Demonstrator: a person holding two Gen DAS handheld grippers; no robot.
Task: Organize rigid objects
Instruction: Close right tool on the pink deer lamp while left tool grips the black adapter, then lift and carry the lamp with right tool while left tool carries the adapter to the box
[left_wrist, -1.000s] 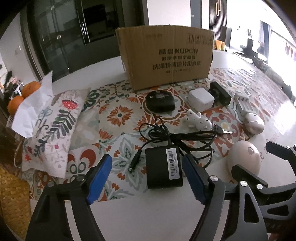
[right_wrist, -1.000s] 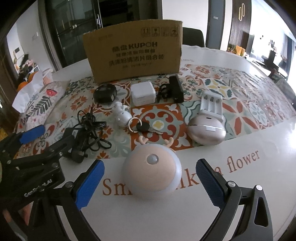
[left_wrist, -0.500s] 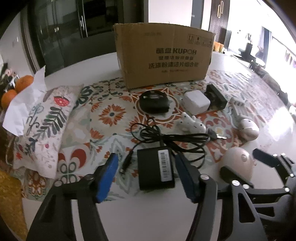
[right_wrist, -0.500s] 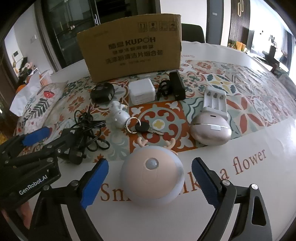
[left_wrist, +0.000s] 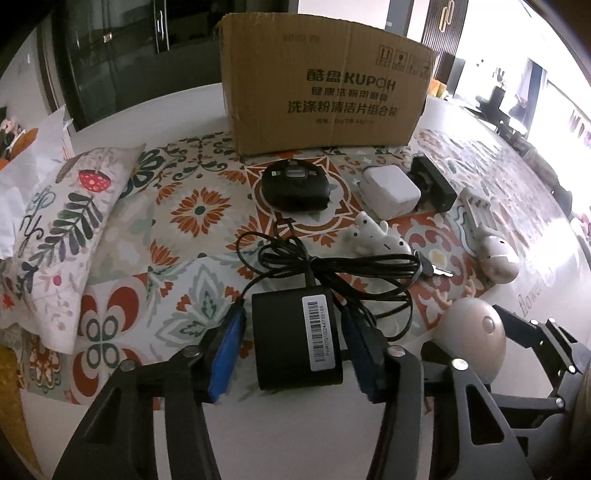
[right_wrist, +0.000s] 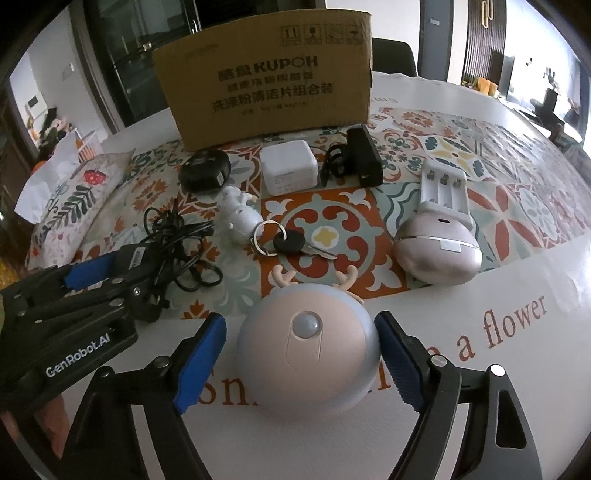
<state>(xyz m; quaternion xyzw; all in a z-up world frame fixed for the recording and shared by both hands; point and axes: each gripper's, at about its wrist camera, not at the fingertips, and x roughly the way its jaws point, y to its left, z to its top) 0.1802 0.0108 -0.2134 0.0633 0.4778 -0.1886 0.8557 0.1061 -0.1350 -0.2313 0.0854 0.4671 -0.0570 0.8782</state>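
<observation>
A black power adapter (left_wrist: 291, 339) with a barcode label and a coiled cable (left_wrist: 332, 266) lies on the patterned cloth. My left gripper (left_wrist: 291, 314) straddles it, its jaws closing. The blue pads (left_wrist: 227, 354) stand close beside its sides, and a thin gap still shows on the left. A round pink night light (right_wrist: 306, 347) with small antlers sits on the white table edge. My right gripper (right_wrist: 300, 317) has it between closing jaws, with a gap at the left pad. A cardboard box (right_wrist: 266, 81) stands at the back.
Between the box and the grippers lie a black round device (left_wrist: 295, 184), a white charger cube (right_wrist: 290, 171), a black charger (right_wrist: 364, 155), a white figurine (right_wrist: 238, 214), a key on a ring (right_wrist: 295, 243), a battery charger (right_wrist: 443, 188) and a pink oval device (right_wrist: 439, 251). A patterned cushion (left_wrist: 62, 229) lies left.
Both grippers have narrowed their jaws, the left around the black adapter and the right around the pink night light. Neither hand has moved far, and nothing has been lifted.
</observation>
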